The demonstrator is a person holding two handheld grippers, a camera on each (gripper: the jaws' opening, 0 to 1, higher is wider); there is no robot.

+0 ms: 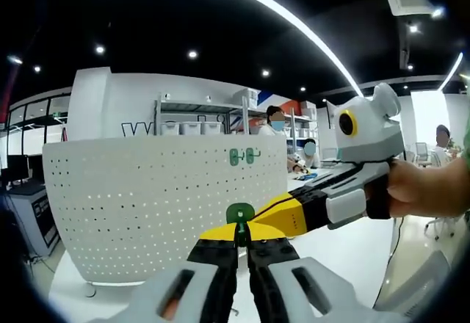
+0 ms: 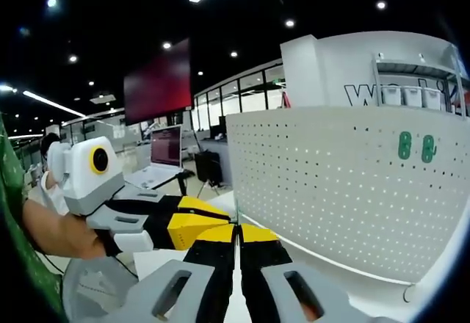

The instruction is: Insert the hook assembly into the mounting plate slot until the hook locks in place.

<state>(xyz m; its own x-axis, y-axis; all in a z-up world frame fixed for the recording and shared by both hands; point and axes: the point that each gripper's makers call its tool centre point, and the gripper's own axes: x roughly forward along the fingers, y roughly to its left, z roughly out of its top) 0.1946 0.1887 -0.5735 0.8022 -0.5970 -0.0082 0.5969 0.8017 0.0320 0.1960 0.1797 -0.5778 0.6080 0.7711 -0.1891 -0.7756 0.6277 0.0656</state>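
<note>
Right now we have the green hook (image 1: 239,213) pinched between the left tongs (image 1: 241,241), low centre of the left gripper view, stem pointing up out of the tips. The right tongs (image 1: 253,229) come in from the right of that frame and meet at the same spot; whether they also grip the hook, we cannot tell. In the right gripper view the right tongs (image 2: 236,236) look closed to a thin slit, the left tongs (image 2: 192,224) crossing in from the left. The white pegboard (image 1: 161,205) stands just behind, upright. Two green hooks (image 1: 244,156) already hang upper centre. So the target slots lie forward and above; the hook must travel up and into the board.
</note>
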